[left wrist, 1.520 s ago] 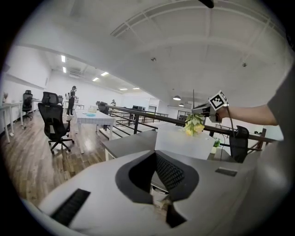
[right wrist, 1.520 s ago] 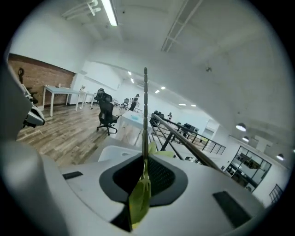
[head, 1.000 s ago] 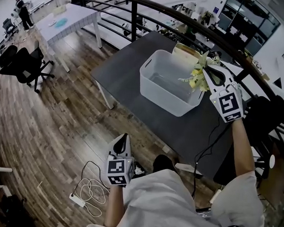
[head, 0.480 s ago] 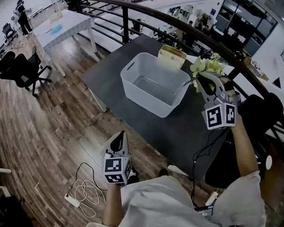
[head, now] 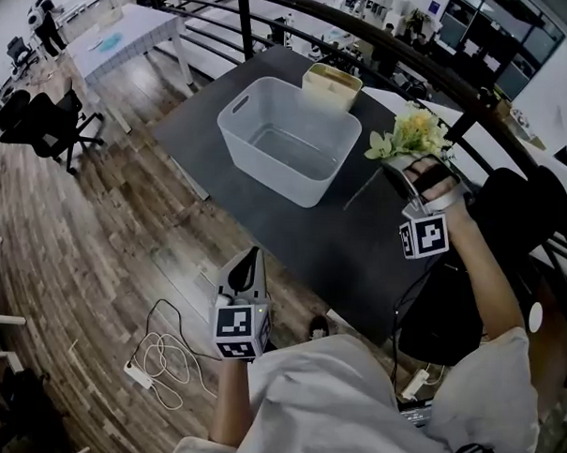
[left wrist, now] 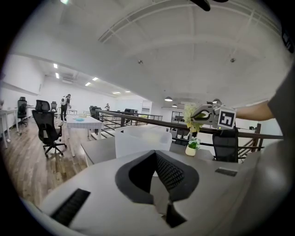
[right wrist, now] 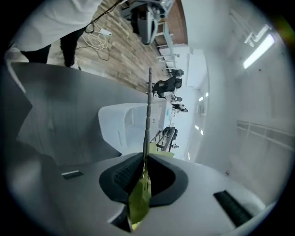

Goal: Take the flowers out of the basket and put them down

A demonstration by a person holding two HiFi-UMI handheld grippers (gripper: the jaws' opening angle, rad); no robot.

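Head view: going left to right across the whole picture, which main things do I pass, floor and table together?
office chair → basket → flowers → black chair back

Dark table [head: 297,233]: basket [head: 265,166], cream container [head: 331,86]

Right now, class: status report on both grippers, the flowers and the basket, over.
Right gripper shut on flowers, clear of basket, above table. Left gripper shut, empty, off the table. No obstacle beneath flowers.
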